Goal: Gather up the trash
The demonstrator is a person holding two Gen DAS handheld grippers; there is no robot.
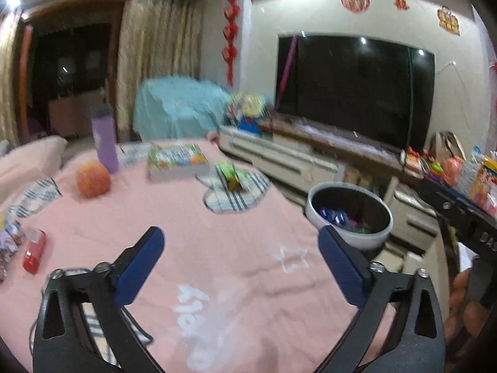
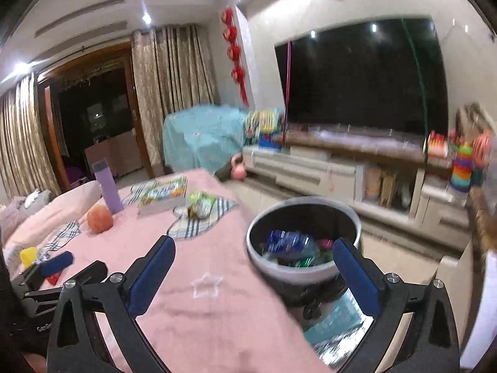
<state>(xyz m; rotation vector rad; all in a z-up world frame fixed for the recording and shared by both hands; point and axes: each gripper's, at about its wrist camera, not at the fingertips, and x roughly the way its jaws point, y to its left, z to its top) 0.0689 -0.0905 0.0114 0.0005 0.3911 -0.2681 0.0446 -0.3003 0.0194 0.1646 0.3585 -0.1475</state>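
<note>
Both blue-padded fingers (image 1: pixel 146 267) of the left gripper (image 1: pixel 240 269) stand spread wide with nothing between them, seen from the left wrist, above the pink bedspread (image 1: pixel 217 248) with its white star print. Ahead on the checked patch lies a crumpled green wrapper (image 1: pixel 231 175), probably the next piece of trash. The round white bin with a black liner (image 1: pixel 348 214) stands off the bed's right edge, already holding blue and green packets. An orange fruit (image 1: pixel 93 181), a lilac bottle (image 1: pixel 105 138), a book (image 1: pixel 177 164) and a small red case (image 1: pixel 34 250) also lie on the bed.

From the right wrist, the right gripper (image 2: pixel 253 275) is likewise released and empty, pointing over the bin (image 2: pixel 304 267), where a blue packet (image 2: pixel 292 242) lies on top.

Blur is heavy in both views, so a hasty reach could catch the bedspread with the wrapper (image 2: pixel 202 203), or mistake the fruit or book for trash.
</note>
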